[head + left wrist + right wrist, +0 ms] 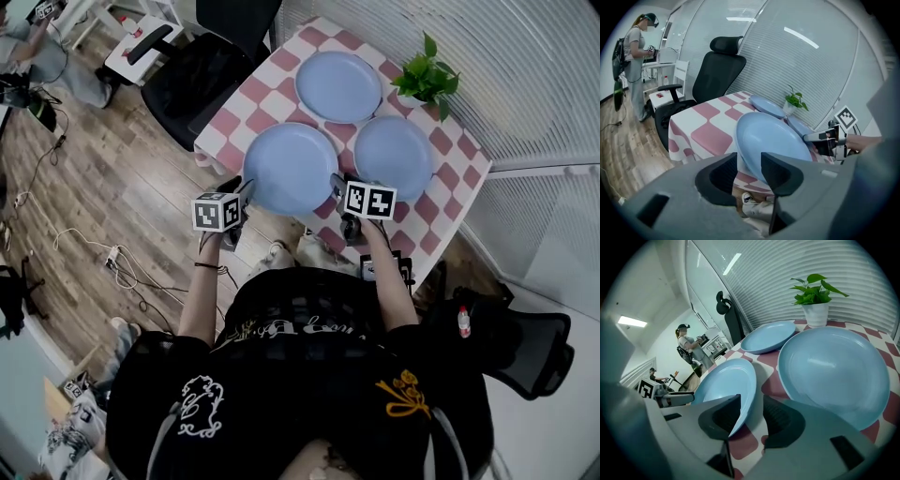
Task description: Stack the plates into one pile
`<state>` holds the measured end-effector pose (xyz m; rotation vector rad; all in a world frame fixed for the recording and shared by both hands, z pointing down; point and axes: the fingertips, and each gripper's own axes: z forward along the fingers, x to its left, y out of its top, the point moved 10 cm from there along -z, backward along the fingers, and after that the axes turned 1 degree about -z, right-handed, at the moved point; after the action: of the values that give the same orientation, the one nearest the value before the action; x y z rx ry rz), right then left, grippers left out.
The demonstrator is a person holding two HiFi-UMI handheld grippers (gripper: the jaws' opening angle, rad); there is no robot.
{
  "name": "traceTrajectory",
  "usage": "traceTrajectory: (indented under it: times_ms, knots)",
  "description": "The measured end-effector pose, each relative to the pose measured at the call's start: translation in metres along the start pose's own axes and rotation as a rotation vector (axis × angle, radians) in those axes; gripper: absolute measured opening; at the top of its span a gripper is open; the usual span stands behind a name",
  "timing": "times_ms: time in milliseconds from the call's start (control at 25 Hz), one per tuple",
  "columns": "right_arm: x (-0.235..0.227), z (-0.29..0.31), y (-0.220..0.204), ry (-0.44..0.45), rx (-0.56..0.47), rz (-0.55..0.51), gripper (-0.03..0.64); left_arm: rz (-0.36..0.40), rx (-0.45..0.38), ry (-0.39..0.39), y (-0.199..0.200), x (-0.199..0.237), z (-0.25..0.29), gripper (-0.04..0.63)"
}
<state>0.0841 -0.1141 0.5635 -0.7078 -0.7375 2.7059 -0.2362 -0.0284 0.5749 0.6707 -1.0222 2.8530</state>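
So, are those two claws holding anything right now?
Left gripper: jaws open around the rim of the near blue plate, not gripping.
Right gripper: jaws open around the same plate's other side, not gripping.

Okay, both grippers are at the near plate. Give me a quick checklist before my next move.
1. Left gripper jaws apart: ok.
2. Right gripper jaws apart: ok.
3. Near plate rim between both pairs of jaws: ok.
4. Jaws closed on that rim: not ok, no grip yet.
5. Right plate and far plate bare on top: ok.
6. Plant stands off the plates: ok.
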Motion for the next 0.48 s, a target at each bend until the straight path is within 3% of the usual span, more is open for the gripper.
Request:
traceTrajectory:
  times_ms: [280,480]
  knots:
    - [0.004,0.015,-0.006,-0.028,0.051,0.003,0.123,-0.056,0.033,-0.025,-0.004,0.005,0.015,0.153]
    - [0.008,0.018,-0.009,-0.053,0.052,0.005,0.066,-0.039,0.049,-0.019,-0.003,0.001,0.018,0.138]
